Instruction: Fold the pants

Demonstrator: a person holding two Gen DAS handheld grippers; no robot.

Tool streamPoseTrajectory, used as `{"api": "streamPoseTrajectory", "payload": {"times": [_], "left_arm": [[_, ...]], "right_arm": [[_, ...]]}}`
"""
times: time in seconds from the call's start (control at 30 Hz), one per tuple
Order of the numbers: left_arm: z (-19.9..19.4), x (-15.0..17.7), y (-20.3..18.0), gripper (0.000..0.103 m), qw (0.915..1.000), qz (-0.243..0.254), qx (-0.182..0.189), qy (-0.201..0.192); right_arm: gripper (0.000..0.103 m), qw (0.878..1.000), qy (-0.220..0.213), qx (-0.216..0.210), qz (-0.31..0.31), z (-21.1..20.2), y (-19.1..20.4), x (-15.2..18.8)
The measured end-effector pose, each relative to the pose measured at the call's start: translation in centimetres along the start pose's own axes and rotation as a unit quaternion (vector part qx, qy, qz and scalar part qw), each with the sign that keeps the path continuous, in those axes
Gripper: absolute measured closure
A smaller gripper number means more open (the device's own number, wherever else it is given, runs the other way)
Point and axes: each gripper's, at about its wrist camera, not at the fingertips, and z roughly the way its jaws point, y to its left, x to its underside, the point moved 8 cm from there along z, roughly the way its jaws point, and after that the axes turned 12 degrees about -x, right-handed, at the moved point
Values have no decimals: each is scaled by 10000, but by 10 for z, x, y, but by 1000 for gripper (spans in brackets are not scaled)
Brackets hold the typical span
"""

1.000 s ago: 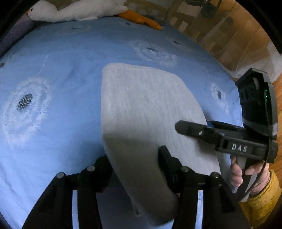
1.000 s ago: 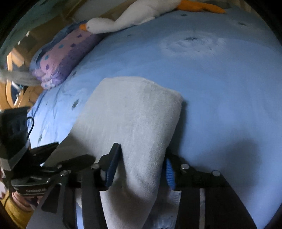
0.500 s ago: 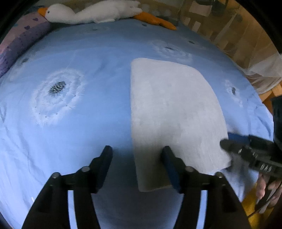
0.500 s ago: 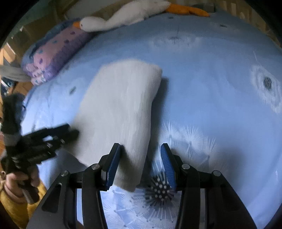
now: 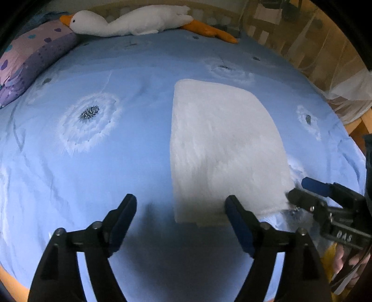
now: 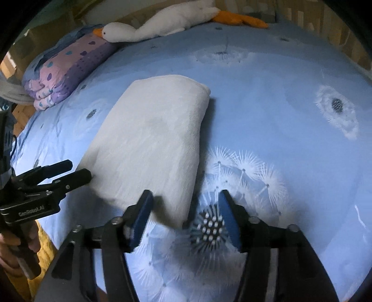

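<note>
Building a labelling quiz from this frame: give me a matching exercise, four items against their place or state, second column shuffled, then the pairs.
Column 1
1. folded pants
2. goose plush
3. purple pillow
4. left gripper

Column 2
A. at the far edge of the bed, orange beak and feet
B. jaws open, nothing between the pads
C. flat on the blue bedsheet, a white rectangle
D. at the bed's far corner, patterned with hearts and dots

Pairs: 1-C, 2-A, 3-D, 4-B
</note>
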Motion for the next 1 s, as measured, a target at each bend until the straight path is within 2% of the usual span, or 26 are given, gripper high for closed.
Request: {"api": "streamPoseTrajectory", "payload": {"times": [0.03, 0.23, 0.5, 0.73, 1.0], "left_arm": [[-4, 4, -1, 16, 10000, -27, 11, -13], [-10, 21, -13, 13, 9999, 43, -82, 51], [13, 46, -22, 13, 9983, 201, -385, 389], [22, 50, -21, 12, 9976, 160, -517, 426], [25, 50, -22, 10, 9978, 131, -505, 412]], "right_arm": [[31, 10000, -34, 23, -22, -3, 2, 2], [29, 9996, -153, 209, 72, -14, 9, 20], [29, 9987, 116, 462, 185, 5, -1, 50], [23, 9984, -26, 527, 196, 11, -4, 52], [21, 9982, -96, 572, 144, 13, -1, 50]]}}
